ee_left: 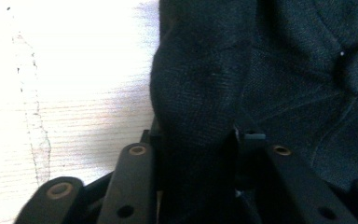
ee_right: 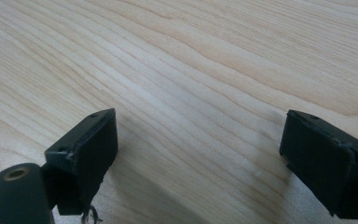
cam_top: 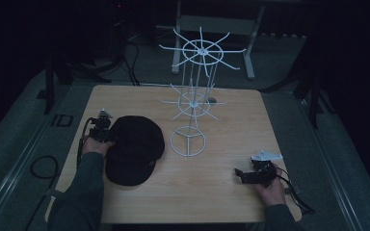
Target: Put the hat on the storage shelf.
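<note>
A black cap (cam_top: 135,149) lies on the left half of the wooden table (cam_top: 212,192). My left gripper (cam_top: 110,136) is at the cap's left edge. In the left gripper view a fold of the cap's dark fabric (ee_left: 242,70) is pinched between the two black jaws of that gripper (ee_left: 198,144), so it is shut on the cap. My right gripper (cam_top: 240,174) rests near the table's front right, held by a hand. In the right gripper view its jaws stand wide apart (ee_right: 200,154) with only bare wood between them.
A white wire hat rack (cam_top: 192,101) with spoked tiers stands at the table's middle, its round base ring (cam_top: 188,141) just right of the cap. Cables (cam_top: 43,168) lie on the floor at the left, and a table frame (cam_top: 217,24) stands behind.
</note>
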The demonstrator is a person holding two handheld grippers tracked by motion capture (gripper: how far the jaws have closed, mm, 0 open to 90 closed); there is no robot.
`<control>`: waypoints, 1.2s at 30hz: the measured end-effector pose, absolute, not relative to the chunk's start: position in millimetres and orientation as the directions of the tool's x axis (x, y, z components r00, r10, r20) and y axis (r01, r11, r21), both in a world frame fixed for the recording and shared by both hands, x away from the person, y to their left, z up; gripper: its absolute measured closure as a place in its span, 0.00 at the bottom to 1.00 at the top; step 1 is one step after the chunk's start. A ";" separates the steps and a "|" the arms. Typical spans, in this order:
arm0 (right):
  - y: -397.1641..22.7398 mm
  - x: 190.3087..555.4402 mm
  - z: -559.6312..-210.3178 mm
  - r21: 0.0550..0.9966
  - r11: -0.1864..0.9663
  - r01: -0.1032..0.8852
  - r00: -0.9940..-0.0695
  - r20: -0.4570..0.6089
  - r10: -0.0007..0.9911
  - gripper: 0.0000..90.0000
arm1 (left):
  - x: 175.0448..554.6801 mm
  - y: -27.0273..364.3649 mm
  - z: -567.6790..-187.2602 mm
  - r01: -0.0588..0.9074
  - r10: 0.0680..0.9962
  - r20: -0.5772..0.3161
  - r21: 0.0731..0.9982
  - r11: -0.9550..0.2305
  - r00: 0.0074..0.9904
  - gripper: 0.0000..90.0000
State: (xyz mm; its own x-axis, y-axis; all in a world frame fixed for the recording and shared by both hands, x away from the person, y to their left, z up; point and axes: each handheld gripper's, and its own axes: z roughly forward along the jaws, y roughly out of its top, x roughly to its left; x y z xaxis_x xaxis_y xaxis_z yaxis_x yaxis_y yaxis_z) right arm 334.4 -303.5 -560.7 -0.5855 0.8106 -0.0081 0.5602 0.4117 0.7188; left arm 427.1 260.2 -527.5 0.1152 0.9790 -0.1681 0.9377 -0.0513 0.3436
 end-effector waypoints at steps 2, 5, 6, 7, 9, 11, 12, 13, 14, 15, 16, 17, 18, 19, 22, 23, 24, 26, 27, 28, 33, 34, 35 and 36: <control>-303.5 334.4 -560.7 0.719 0.411 0.561 -0.585 -0.007 0.811 0.12 | 426.5 260.4 -527.3 0.936 0.978 -0.176 0.348 -0.046 0.114 0.82; -303.4 334.4 -560.7 0.719 0.410 0.561 -0.585 -0.006 0.811 0.12 | 424.6 261.4 -525.8 0.931 0.974 -0.196 0.363 -0.037 0.115 0.84; -303.5 334.4 -560.7 0.719 0.411 0.561 -0.585 -0.007 0.811 0.12 | 423.8 261.9 -525.3 0.929 0.972 -0.203 0.369 -0.035 0.118 0.84; -303.4 334.4 -560.7 0.719 0.410 0.561 -0.585 -0.007 0.811 0.12 | 423.0 262.5 -525.0 0.927 0.969 -0.215 0.374 -0.031 0.120 0.85; -303.4 334.4 -560.7 0.719 0.411 0.560 -0.585 -0.007 0.811 0.12 | 421.3 264.4 -524.7 0.923 0.963 -0.238 0.384 -0.023 0.123 0.85; -303.5 334.4 -560.7 0.719 0.412 0.560 -0.586 -0.008 0.810 0.12 | 418.3 266.5 -523.7 0.916 0.956 -0.260 0.401 -0.021 0.135 0.86; -303.6 334.5 -560.7 0.719 0.412 0.560 -0.586 -0.008 0.810 0.12 | 417.3 267.2 -523.2 0.914 0.955 -0.264 0.404 -0.019 0.137 0.86; -303.6 334.5 -560.7 0.719 0.412 0.560 -0.586 -0.008 0.810 0.12 | 416.3 267.7 -522.8 0.912 0.953 -0.271 0.410 -0.015 0.137 0.86; -303.5 334.5 -560.7 0.719 0.412 0.560 -0.586 -0.008 0.810 0.12 | 414.7 269.0 -521.6 0.908 0.949 -0.280 0.418 -0.013 0.142 0.86; -303.5 334.5 -560.7 0.719 0.412 0.560 -0.586 -0.008 0.811 0.12 | 413.4 270.2 -520.4 0.905 0.947 -0.289 0.425 -0.008 0.144 0.86; -303.5 334.5 -560.7 0.719 0.412 0.560 -0.586 -0.008 0.811 0.12 | 412.3 271.3 -519.3 0.903 0.943 -0.298 0.430 -0.003 0.145 0.86; -303.5 334.4 -560.7 0.718 0.411 0.562 -0.585 -0.007 0.811 0.12 | 410.5 272.7 -517.4 0.897 0.940 -0.308 0.441 0.002 0.149 0.86; -303.4 334.3 -560.7 0.719 0.410 0.562 -0.584 -0.006 0.812 0.12 | 409.0 273.8 -515.4 0.891 0.938 -0.312 0.453 0.004 0.155 0.86; -303.5 334.3 -560.7 0.718 0.411 0.562 -0.585 -0.007 0.811 0.12 | 407.4 274.9 -513.1 0.885 0.935 -0.318 0.465 0.008 0.158 0.86; -303.4 334.3 -560.6 0.718 0.410 0.563 -0.584 -0.006 0.812 0.12 | 401.8 278.8 -505.2 0.860 0.924 -0.336 0.510 0.014 0.185 0.86; -303.3 334.2 -560.6 0.718 0.409 0.563 -0.583 -0.005 0.812 0.12 | 399.8 280.0 -502.5 0.850 0.919 -0.341 0.527 0.015 0.195 0.86; -303.4 334.3 -560.6 0.718 0.410 0.562 -0.584 -0.006 0.811 0.12 | 396.6 281.6 -497.7 0.837 0.915 -0.348 0.547 0.020 0.205 0.86; -303.3 334.2 -560.6 0.718 0.409 0.563 -0.583 -0.005 0.812 0.12 | 394.4 282.6 -494.5 0.828 0.913 -0.349 0.561 0.023 0.212 0.86; -303.4 334.3 -560.6 0.718 0.410 0.562 -0.584 -0.006 0.811 0.12 | 392.9 283.3 -492.0 0.823 0.911 -0.351 0.567 0.023 0.216 0.86; -303.3 334.2 -560.6 0.718 0.409 0.563 -0.584 -0.005 0.812 0.12 | 390.4 284.7 -488.9 0.812 0.908 -0.353 0.583 0.025 0.226 0.86; -303.4 334.3 -560.6 0.718 0.410 0.563 -0.584 -0.006 0.812 0.12 | 385.2 287.1 -482.9 0.791 0.904 -0.354 0.612 0.030 0.240 0.86; -303.4 334.3 -560.6 0.718 0.410 0.563 -0.584 -0.006 0.811 0.12 | 384.0 287.6 -481.5 0.785 0.902 -0.355 0.619 0.029 0.246 0.86; -303.4 334.3 -560.6 0.718 0.411 0.562 -0.584 -0.006 0.811 0.12 | 382.8 287.8 -480.2 0.779 0.901 -0.355 0.626 0.030 0.250 0.86; -303.4 334.3 -560.6 0.718 0.411 0.562 -0.584 -0.006 0.811 0.12 | 382.1 288.1 -479.3 0.777 0.899 -0.357 0.629 0.029 0.255 0.86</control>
State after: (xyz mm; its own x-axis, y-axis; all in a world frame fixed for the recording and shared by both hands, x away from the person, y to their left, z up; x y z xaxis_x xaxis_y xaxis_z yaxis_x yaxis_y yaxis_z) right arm 334.3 -303.4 -560.6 -0.5845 0.8114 -0.0061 0.5624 0.4105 0.7178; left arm 382.1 288.1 -479.3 0.2551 0.8988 -0.3565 0.7765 0.0292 0.6294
